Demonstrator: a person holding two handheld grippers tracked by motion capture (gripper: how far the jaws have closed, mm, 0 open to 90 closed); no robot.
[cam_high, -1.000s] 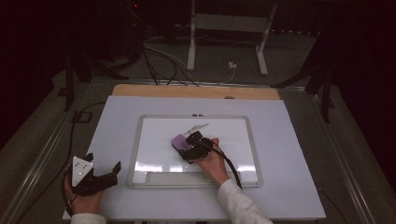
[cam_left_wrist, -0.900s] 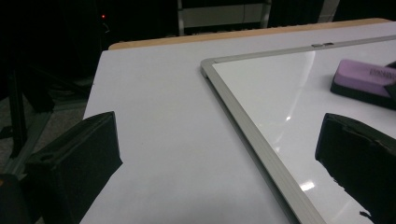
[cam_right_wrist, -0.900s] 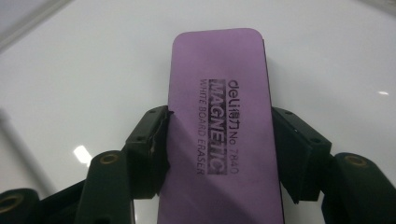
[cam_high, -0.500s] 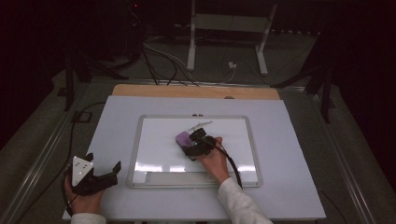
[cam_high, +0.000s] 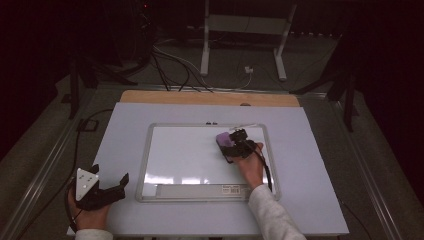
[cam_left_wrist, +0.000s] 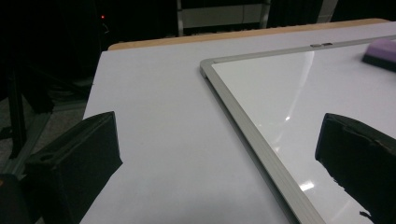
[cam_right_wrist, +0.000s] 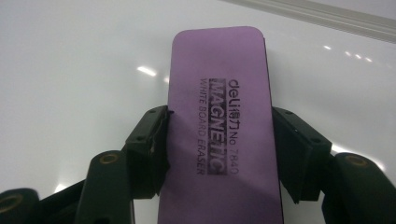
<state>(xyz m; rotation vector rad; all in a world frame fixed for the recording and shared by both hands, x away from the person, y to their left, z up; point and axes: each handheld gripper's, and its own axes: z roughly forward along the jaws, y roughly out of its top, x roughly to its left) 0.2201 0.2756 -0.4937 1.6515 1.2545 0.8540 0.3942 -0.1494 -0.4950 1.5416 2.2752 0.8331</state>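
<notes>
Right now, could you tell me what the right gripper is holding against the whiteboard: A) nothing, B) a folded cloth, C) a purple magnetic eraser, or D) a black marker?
C: the right gripper has its jaws clamped on both long sides of the purple eraser, printed "magnetic white board eraser", over the whiteboard.

Table (cam_high: 150, 97) with wood edge strip at 12 o'clock, covered by pale lavender sheet (cam_high: 310, 165); silver-framed whiteboard (cam_high: 185, 155) lies flat at centre on sheet, purple magnetic eraser (cam_high: 223, 141) on whiteboard toward its 1 o'clock corner.
</notes>
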